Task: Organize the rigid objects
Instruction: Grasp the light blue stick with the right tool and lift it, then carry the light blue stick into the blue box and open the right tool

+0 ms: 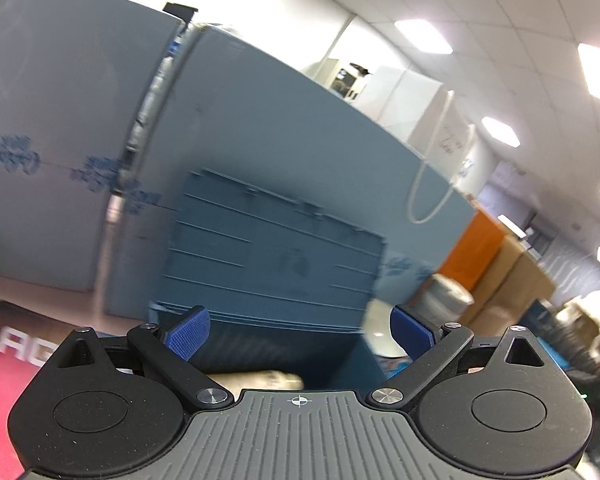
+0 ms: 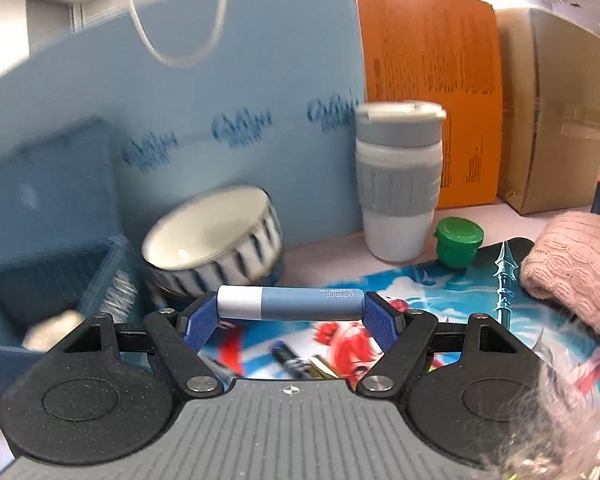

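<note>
Blue-and-white tube (image 2: 290,304) lies crosswise at lower centre, clenched end to end by the right gripper (image 2: 290,322), above the printed mat (image 2: 412,280). Left gripper (image 1: 300,330) is spread wide before the blue bin (image 1: 272,248).
</note>
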Available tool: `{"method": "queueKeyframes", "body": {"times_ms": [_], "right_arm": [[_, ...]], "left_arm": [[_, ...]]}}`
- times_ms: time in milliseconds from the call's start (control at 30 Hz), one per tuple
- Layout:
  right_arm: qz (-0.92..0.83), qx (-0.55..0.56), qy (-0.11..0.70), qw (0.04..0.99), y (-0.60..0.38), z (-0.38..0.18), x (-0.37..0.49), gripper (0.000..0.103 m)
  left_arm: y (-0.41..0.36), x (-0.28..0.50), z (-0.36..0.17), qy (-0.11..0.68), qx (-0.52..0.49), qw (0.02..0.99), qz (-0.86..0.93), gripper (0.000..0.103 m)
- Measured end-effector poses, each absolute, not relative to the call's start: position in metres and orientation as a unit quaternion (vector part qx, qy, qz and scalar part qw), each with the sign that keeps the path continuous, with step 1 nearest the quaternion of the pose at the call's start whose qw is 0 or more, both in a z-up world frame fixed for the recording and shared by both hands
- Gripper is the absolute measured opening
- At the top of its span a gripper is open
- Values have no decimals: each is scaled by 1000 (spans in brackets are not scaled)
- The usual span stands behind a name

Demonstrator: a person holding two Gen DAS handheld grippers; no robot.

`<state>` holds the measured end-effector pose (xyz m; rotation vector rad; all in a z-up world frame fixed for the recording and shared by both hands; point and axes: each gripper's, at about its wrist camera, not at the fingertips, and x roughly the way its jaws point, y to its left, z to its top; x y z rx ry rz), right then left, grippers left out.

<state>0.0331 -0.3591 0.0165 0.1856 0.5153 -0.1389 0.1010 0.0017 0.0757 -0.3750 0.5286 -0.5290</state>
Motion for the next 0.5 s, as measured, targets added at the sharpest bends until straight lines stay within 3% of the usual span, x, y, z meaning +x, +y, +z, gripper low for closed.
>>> {"method": "queueKeyframes", "body": {"times_ms": [233, 500], "right_arm": [[-4, 126, 214, 969, -318, 67, 11, 75], [73, 115, 271, 953, -241, 68, 57, 75]], "left_arm": [[27, 108, 74, 257, -180, 927, -208, 98], [49, 109, 73, 253, -207, 924, -199, 99]]}}
